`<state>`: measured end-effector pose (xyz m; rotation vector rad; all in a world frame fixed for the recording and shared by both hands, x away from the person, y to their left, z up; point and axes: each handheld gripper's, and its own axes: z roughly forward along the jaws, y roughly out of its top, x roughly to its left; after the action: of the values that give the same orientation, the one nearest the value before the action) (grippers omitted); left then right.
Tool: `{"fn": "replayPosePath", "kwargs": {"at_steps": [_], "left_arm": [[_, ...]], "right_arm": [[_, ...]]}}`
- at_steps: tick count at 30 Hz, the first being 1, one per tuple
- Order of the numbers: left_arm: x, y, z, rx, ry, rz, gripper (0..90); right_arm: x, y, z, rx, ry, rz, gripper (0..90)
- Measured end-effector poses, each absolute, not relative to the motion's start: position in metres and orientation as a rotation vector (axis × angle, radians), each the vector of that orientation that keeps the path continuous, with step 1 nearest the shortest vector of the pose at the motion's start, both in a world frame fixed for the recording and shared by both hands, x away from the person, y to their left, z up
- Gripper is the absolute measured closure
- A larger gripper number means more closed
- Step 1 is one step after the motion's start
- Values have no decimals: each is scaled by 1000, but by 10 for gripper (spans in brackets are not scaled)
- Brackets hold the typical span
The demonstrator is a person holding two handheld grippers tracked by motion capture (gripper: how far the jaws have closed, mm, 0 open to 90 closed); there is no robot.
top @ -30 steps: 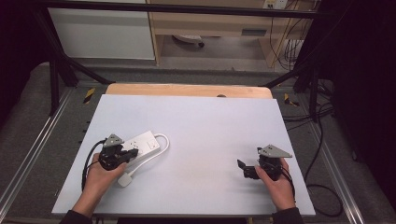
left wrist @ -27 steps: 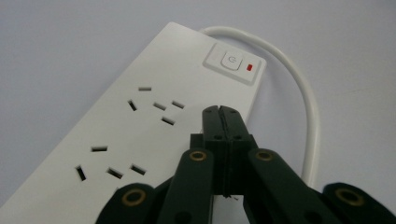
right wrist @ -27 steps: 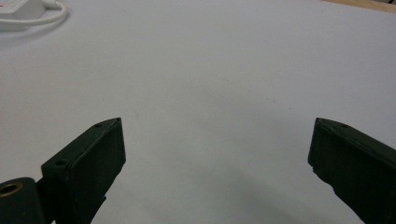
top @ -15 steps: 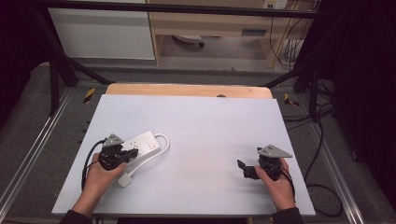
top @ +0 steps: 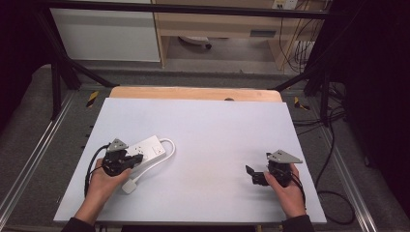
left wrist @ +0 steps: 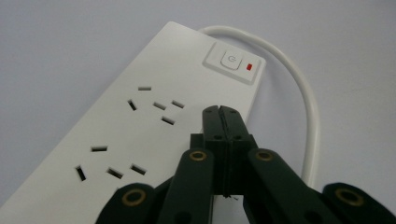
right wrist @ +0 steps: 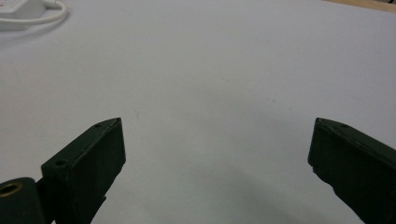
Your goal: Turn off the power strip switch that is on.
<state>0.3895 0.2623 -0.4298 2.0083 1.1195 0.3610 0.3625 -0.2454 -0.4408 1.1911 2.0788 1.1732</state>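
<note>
With my left gripper (left wrist: 221, 112) fully closed, empty, tips over the power strip (left wrist: 140, 126) just short of its switch (left wrist: 230, 61), pressing remains undone, and my right gripper (right wrist: 217, 154) rests wide open, empty.

You have one white power strip (top: 147, 148) with one cord (top: 153, 164) and one plug (top: 128, 186), two black grippers, and one table (top: 217, 125).
</note>
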Motion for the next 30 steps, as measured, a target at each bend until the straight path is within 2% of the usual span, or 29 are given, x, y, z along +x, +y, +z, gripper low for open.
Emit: {"fn": "replayPosePath", "kwargs": {"at_steps": [16,30], "left_arm": [[390,268,-431,1994,1152,346,900],[389,262,-433,2004,1112,364,900]], "right_arm": [[362,-245,-441,1191,2077,1174,45],[362,-245,-441,1190,2081,1172,45]]}}
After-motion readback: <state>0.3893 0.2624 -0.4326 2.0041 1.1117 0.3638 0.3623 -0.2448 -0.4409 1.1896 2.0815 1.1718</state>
